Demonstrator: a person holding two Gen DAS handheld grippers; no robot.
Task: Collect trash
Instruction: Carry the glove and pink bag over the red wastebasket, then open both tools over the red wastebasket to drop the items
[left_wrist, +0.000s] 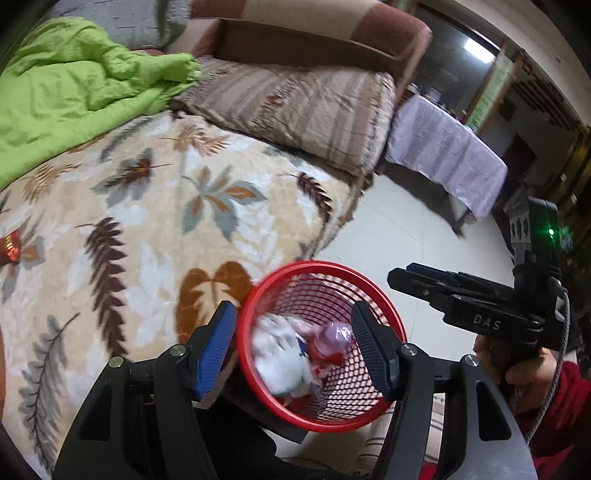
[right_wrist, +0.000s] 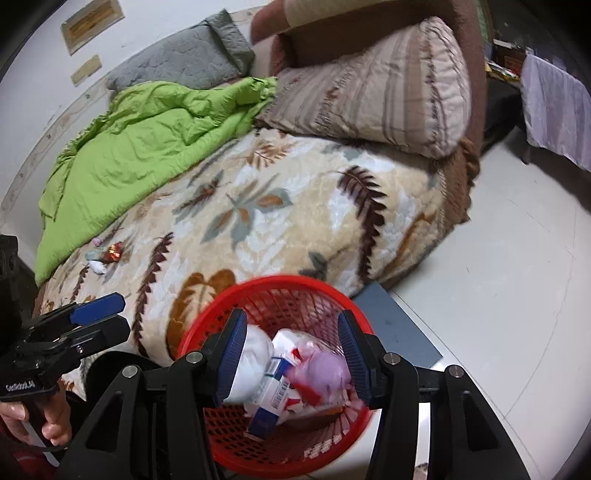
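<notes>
Two fisheye views, both smeared over the bin, so I can't read much of what lies in it. On the far left of the leaf-print blanket (right_wrist: 295, 206), a few small scraps (right_wrist: 105, 254) sit near the green quilt (right_wrist: 147, 140): one reddish and shiny, one pale, the rest too small to name. In the left view only a red sliver at the frame edge shows of them.

Moving right: my left gripper (left_wrist: 293, 349) angles steeply down over the red mesh basket (left_wrist: 373, 406), its blue-padded fingers (left_wrist: 216, 350) spread well apart. Nothing is pinched between them; the pads touch nothing I can see. From the right view that same gripper pokes in at the left edge, held by a hand (right_wrist: 48, 424) that is cut off at the border.

Inside the basket sits the trash (right_wrist: 291, 373): a white wad, a small carton with a barcode, a blurred purple-pink wrapper. The basket stands on the floor against the bed's edge, its lower rim hidden behind the gripper bodies.

Further right, my right gripper (right_wrist: 293, 354) also tilts down over the basket, jaws parted, gripping nothing. In the left view it juts in from the right, held by a hand (left_wrist: 517, 369) with a red sleeve (left_wrist: 565, 413).
</notes>
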